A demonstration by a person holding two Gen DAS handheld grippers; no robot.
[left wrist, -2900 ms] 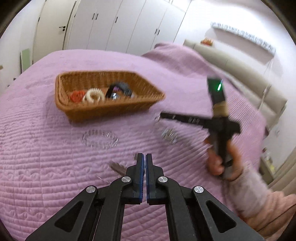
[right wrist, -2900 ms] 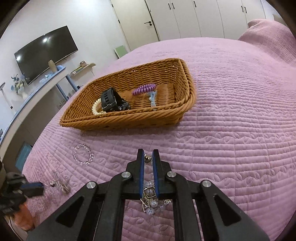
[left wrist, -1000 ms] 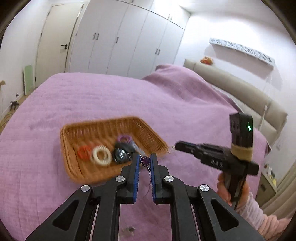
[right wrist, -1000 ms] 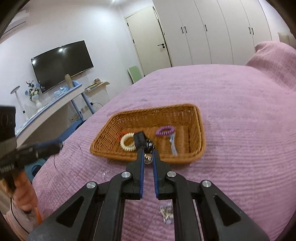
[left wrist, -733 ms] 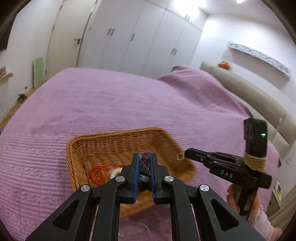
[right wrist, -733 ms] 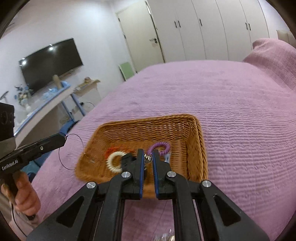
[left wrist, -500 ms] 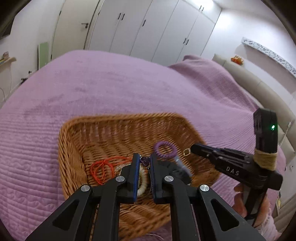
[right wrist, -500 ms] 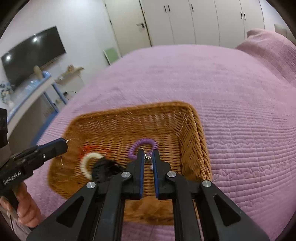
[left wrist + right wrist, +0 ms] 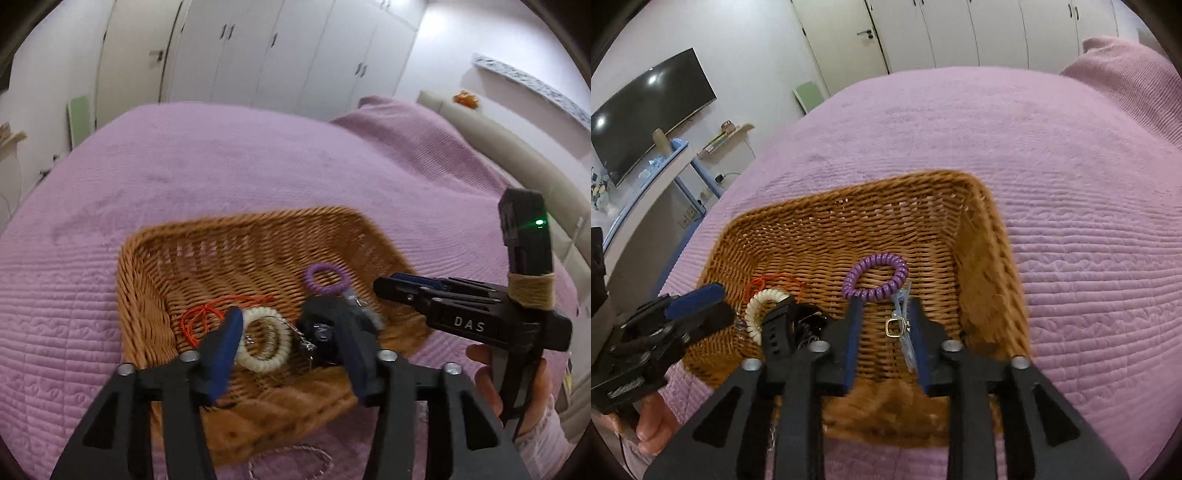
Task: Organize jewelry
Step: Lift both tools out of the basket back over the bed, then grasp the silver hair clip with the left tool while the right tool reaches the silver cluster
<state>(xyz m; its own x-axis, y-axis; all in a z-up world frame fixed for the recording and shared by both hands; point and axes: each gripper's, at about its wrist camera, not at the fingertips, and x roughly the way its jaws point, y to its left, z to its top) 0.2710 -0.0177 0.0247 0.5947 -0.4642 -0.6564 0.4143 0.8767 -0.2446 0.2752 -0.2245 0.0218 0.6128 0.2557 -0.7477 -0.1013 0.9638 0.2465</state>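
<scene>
A brown wicker basket [image 9: 155,266] [image 9: 982,229] sits on the purple bedspread. It holds a purple coil band [image 9: 325,278] [image 9: 875,275], a white coil bracelet [image 9: 264,345] [image 9: 762,306], an orange cord [image 9: 207,314] [image 9: 775,282], a black watch [image 9: 325,325] [image 9: 779,328], a thin chain [image 9: 304,341] and a small gold ring piece [image 9: 895,326]. My left gripper [image 9: 280,321] is open above the basket's near side. My right gripper [image 9: 886,314] is open above the gold piece; it also shows in the left wrist view [image 9: 399,286].
A clear bead bracelet [image 9: 288,459] lies on the bedspread [image 9: 258,162] in front of the basket. White wardrobes stand behind the bed, a padded headboard [image 9: 517,166] to the right. A TV [image 9: 646,110] and shelf are at the left.
Both grippers rose from the bedspread with jewelry, moved over the basket and opened. The chain and the gold piece now lie in the basket.
</scene>
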